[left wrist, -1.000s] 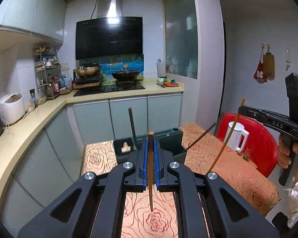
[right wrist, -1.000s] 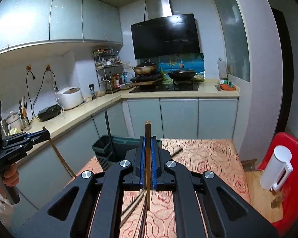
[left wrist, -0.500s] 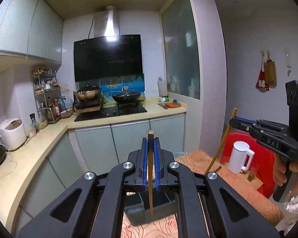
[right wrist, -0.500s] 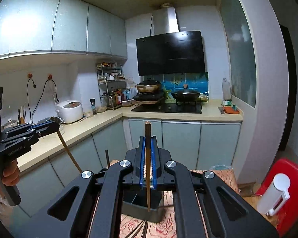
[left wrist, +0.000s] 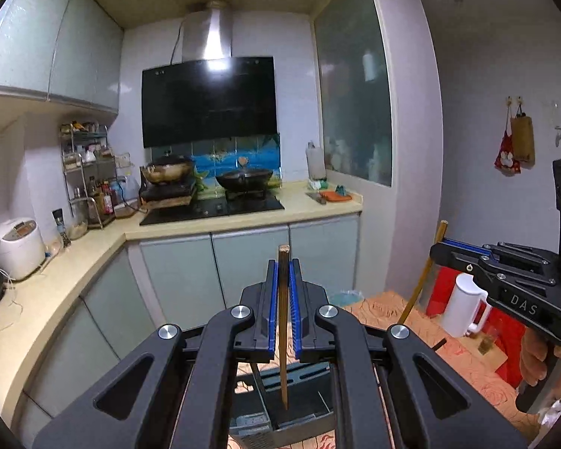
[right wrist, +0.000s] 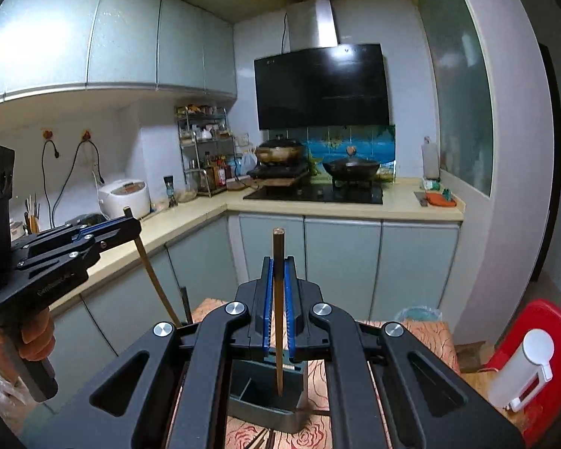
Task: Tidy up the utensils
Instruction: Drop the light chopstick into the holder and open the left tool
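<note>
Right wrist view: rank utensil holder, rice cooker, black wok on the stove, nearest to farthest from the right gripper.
From the right gripper, shut on a chopstick:
1. Utensil holder: right below the fingers, on the floral tablecloth.
2. Rice cooker: left, on the side counter.
3. Black wok: straight ahead on the stove, at the back wall.

Utensil holder (right wrist: 269,408) stood on table (right wrist: 430,336) before counter cabinets (right wrist: 340,262), kettle (right wrist: 520,374) on chair (right wrist: 553,336) to right, rice cooker (right wrist: 125,196) on counter left.
</note>
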{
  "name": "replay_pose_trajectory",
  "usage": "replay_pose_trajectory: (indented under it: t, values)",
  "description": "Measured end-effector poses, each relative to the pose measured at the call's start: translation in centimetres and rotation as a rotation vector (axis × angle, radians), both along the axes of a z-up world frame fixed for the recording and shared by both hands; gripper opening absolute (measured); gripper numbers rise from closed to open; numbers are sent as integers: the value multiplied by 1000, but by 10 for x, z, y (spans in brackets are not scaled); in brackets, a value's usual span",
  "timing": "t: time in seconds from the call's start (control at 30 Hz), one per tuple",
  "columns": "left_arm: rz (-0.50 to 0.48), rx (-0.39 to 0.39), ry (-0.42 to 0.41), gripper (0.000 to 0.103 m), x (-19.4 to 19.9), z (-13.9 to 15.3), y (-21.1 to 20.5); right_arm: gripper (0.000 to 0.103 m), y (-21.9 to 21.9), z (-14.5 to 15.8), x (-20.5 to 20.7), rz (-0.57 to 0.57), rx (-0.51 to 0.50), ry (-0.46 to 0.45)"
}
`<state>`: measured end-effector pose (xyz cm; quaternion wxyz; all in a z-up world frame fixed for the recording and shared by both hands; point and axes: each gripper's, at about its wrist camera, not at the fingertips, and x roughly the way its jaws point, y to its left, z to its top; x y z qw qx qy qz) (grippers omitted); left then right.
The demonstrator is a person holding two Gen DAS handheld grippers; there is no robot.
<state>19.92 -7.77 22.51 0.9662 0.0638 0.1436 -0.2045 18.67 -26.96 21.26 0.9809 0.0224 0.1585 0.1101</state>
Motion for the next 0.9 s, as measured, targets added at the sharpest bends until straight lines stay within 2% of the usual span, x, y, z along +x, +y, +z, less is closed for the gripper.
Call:
replay_pose_trajectory:
  t: [0.13, 0.4, 0.63, 0.7, 0.77, 0.83, 0.9]
  values:
    - [5, 31, 33, 6, 10, -26, -5, 7, 3, -16, 7, -6, -18, 33]
    - [25, 37, 121, 6, 28, -72, -2, 7, 7, -52, 24, -9, -21, 114]
    - [37, 26, 148, 8, 28, -81, 5, 7, 12, -65, 30, 1, -15, 151]
    - [46, 27, 138, 32, 27, -80, 6, 8, 12, -65, 30, 4, -19, 152]
    - [61, 26, 117, 45, 23, -78, 8, 9, 13, -64, 30, -1, -27, 152]
    - [63, 19, 115, 51, 21, -75, 11, 20, 14, -63, 29, -2, -31, 154]
    - [68, 6, 113, 58, 19, -71, 16, 51, 14, -61, 25, -21, -30, 141]
